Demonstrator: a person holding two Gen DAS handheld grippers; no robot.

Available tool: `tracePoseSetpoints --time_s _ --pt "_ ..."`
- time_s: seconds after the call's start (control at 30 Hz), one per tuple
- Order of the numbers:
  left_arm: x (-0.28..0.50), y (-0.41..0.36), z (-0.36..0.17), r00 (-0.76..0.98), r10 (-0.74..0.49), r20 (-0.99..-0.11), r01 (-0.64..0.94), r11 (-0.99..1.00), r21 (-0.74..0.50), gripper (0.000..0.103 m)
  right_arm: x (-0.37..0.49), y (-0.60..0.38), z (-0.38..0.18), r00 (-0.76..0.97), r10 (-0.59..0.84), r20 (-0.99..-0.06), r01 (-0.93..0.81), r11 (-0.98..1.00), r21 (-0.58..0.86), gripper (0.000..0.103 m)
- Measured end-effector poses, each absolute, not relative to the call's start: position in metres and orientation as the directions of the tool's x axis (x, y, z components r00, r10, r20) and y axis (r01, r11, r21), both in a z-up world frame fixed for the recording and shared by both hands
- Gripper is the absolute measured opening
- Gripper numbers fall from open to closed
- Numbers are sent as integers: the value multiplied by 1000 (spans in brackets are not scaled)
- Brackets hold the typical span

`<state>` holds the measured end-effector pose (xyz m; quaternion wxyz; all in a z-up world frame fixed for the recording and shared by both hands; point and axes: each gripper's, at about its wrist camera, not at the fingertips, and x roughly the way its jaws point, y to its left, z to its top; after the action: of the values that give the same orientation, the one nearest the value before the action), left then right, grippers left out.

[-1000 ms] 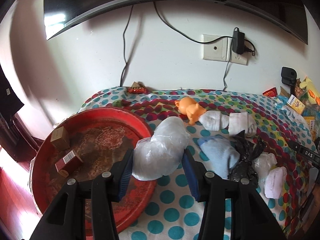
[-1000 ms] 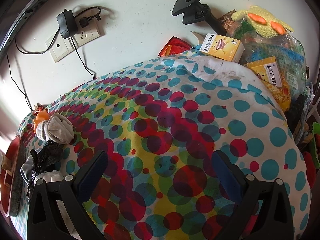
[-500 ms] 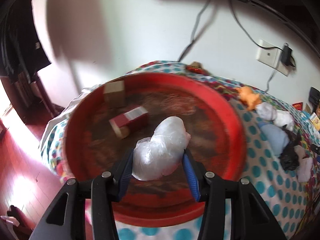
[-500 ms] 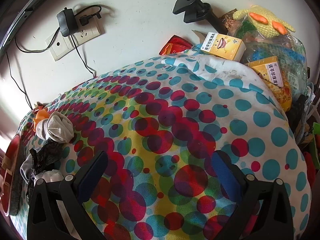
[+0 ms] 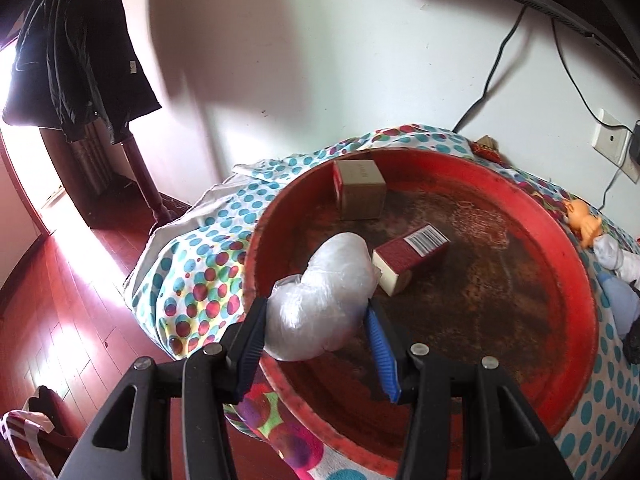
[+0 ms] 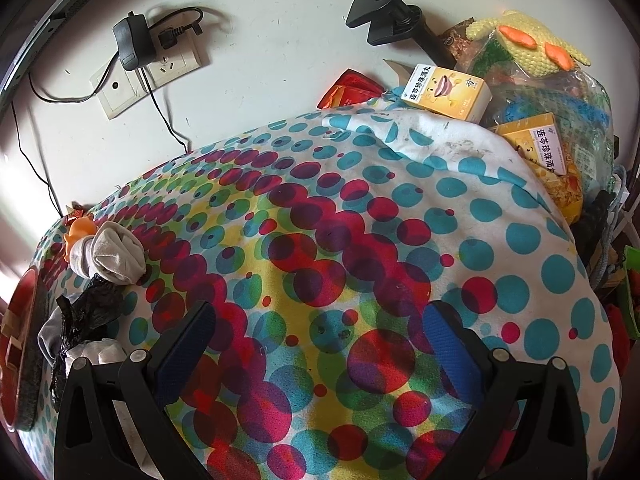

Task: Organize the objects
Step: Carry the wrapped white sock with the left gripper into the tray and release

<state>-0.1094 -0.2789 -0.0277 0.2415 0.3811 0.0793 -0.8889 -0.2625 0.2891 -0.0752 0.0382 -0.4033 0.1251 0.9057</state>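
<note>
My left gripper [image 5: 316,312] is shut on a crumpled clear plastic bag [image 5: 324,292], held over the near left rim of a round red tray [image 5: 580,304]. Inside the tray lie a tan cardboard box [image 5: 360,190] and a dark red packet with a barcode [image 5: 412,252]. My right gripper [image 6: 316,336] hangs open above the dotted cloth [image 6: 320,240], nothing between its blue pads. A rolled grey sock [image 6: 116,256], an orange toy [image 6: 80,230] and a black bag [image 6: 88,312] lie at the left of the right wrist view.
The cloth-covered table ends at the left of the tray, with red wooden floor [image 5: 60,300] below. Yellow medicine boxes [image 6: 446,92], a knitted toy [image 6: 528,48] and bags crowd the far right. A wall socket with charger [image 6: 136,48] sits behind.
My left gripper carried the plastic bag leftward from the cloth to over the red tray and rolled somewhat. The right gripper has stayed put.
</note>
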Motion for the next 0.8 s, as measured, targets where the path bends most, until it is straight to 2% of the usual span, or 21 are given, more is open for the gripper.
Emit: tracePoseSetpoints --time_s 0.33,0.67,0.8 --pt "-145 -297 -23 -569 -415 -710 528 -846 72 49 -263 289 -75 -672 -31 -740 -170 -966 195 103" --pt "-172 -317 -38 -492 -376 -785 566 -824 40 49 -264 288 -75 -671 -33 -741 -168 -966 195 103" --pt "-173 -314 -42 -488 -377 -787 562 -826 47 49 -263 288 -74 -671 -33 -741 -168 -966 195 103"
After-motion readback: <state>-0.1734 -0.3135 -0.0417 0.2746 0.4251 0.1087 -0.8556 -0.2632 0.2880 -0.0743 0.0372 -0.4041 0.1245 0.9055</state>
